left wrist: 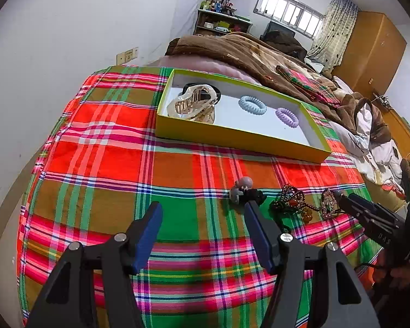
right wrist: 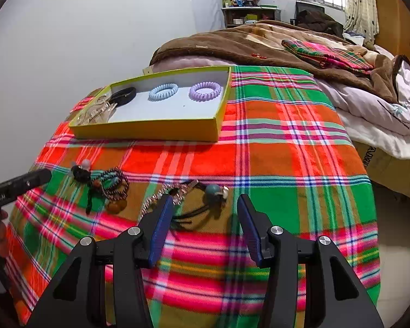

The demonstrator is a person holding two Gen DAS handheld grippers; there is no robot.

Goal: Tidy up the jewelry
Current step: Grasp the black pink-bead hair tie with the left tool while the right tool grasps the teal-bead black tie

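A yellow-green box (left wrist: 232,142) with a white floor lies on a plaid cloth (left wrist: 109,169). It holds a gold claw clip (left wrist: 191,105), a black hair tie (right wrist: 123,95), a blue spiral tie (left wrist: 252,104) and a purple spiral tie (left wrist: 287,117). My left gripper (left wrist: 203,209) is open over bare cloth, just short of a grey-beaded hair tie (left wrist: 242,188). Open too, my right gripper (right wrist: 204,205) hangs low, with a teal-beaded hair tie (right wrist: 216,191) lying between its tips, untouched. A rhinestone clip (right wrist: 172,191) lies by its left finger, and a beaded bracelet (right wrist: 114,187) further left.
The cloth covers the near end of a bed. Behind the box lie a brown blanket (left wrist: 246,52) and a folded plaid cloth (right wrist: 328,52). White bedding (right wrist: 374,114) is heaped at the right. A white wall (left wrist: 68,41) runs along the left, and a shelf of small items (left wrist: 218,19) stands at the far end.
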